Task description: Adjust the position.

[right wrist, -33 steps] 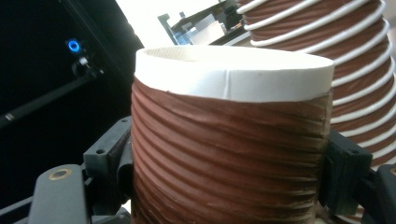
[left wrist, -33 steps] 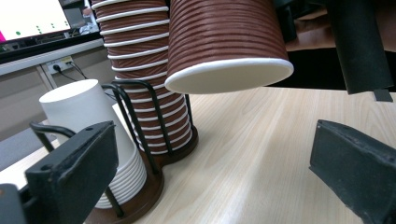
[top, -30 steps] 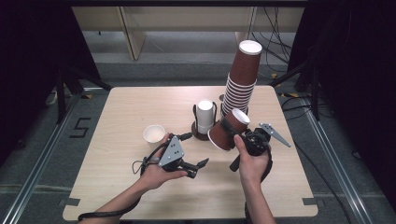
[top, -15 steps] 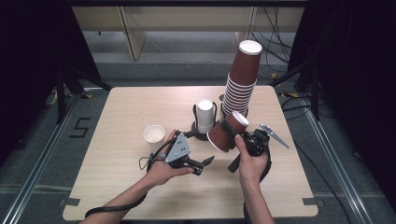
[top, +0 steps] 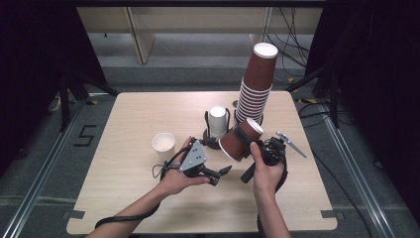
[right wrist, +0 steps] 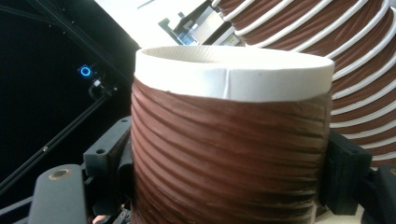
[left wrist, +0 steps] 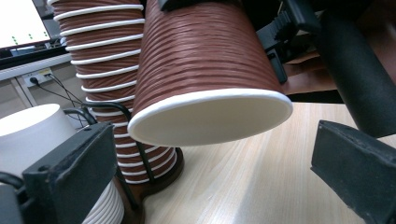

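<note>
A: How are my hands posed?

B: Your right gripper (top: 243,140) is held above the table (top: 124,198), pointing up and away from you. Its jaws are clamped on the sides of one brown cup (top: 239,140), which hangs tilted with its white rim towards your left hand, just before the stack (top: 255,84). Your left gripper (top: 218,174) lies level in your palm, jaws parted with nothing between them, aimed at the cup's mouth.

A: Count the items.

B: One held cup; one tall leaning stack of brown cups, upside down; one shorter white stack (top: 217,120) in a black wire holder; one single white cup (top: 164,147) upright at the left.

A: Surfaces?

B: The brown cups are ribbed paper, tapered, with smooth white rims and bases. The table is pale wood grain.
</note>
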### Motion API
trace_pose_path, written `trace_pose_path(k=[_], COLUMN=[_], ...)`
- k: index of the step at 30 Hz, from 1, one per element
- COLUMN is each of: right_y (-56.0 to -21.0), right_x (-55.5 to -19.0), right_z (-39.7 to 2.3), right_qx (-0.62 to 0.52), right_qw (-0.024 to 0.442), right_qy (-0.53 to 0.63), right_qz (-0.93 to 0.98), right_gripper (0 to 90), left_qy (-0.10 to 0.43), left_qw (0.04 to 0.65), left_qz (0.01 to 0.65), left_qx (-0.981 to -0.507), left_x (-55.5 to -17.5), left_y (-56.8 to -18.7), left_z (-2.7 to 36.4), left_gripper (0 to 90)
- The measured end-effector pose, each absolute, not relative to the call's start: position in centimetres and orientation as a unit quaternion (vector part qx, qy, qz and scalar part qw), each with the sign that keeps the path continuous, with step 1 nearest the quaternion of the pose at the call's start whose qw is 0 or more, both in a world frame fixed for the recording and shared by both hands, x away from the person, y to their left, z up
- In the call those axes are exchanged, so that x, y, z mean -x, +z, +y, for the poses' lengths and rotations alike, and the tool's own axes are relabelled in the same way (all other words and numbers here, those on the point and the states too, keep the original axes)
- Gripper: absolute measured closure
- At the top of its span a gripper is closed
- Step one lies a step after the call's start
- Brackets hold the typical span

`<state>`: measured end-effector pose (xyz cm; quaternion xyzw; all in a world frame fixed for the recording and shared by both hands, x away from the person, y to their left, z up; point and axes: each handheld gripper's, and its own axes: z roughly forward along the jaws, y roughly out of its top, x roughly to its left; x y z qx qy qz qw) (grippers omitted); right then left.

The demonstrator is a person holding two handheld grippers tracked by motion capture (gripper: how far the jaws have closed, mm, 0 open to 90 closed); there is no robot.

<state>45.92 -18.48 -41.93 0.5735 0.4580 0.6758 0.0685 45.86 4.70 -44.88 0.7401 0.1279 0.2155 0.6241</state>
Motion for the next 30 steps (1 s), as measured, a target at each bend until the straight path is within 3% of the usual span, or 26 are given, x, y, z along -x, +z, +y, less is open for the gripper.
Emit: trace_pose_path(k=[14, 16, 30], right_y=[-42.1, -42.3, -42.4], right_x=[-45.7, -45.9, -45.8], right_z=[-17.9, -18.0, -17.6], right_qx=[-0.578, -0.579, -0.574], right_qw=[0.046, 0.063, 0.05], right_qy=[0.684, 0.675, 0.685], right_qz=[0.443, 0.452, 0.446], right_gripper=[21.6, 21.6, 21.7], left_qy=[0.223, 0.224, 0.243], left_qw=[0.628, 0.628, 0.616], left_qz=[0.129, 0.13, 0.124], left_qx=[-0.734, -0.734, -0.739], left_x=[-46.2, -46.2, -46.8], left_y=[-44.7, -44.7, -44.9], left_z=[3.8, 3.8, 2.7], left_gripper=[0.0, 0.0, 0.0])
